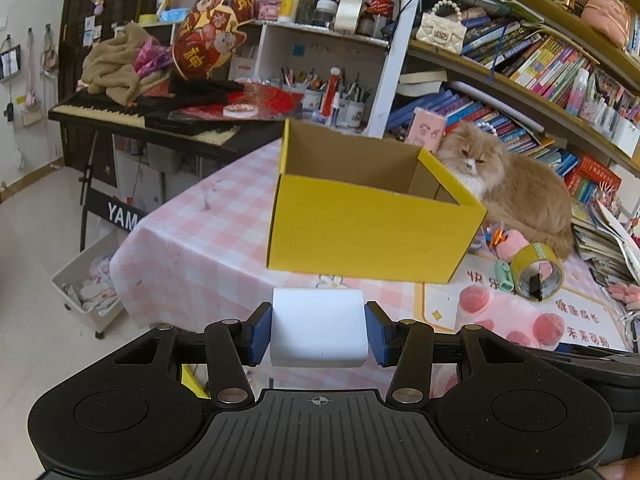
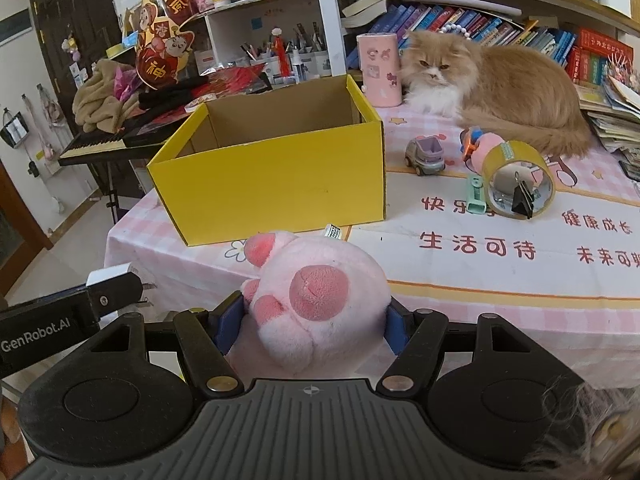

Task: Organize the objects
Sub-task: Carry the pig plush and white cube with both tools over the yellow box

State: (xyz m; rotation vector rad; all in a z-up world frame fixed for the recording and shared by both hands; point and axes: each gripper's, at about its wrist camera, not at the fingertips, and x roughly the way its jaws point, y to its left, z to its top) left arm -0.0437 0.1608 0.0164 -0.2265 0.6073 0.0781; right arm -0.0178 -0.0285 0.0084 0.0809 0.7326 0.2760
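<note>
The left hand-held gripper (image 1: pixel 318 330) grips a white block (image 1: pixel 319 326) between its blue pads (image 1: pixel 258 334), both pads pressed to its sides. Straight ahead of it an open yellow cardboard box (image 1: pixel 372 228) stands on the pink checked tabletop (image 1: pixel 200 232). The right hand-held gripper (image 2: pixel 314 326) clamps a pink plush paw (image 2: pixel 320 300), the toy bulging out past its fingers. Ahead of it and slightly left sits the same yellow box (image 2: pixel 276 184). Ahead to its right lie a toy car (image 2: pixel 426 156), a roll of yellow tape (image 2: pixel 518 180) with a black binder clip (image 2: pixel 522 198) in it, and a mint-green clip (image 2: pixel 476 196) touching the roll. Beyond them rests a ginger cat (image 2: pixel 496 92).
</note>
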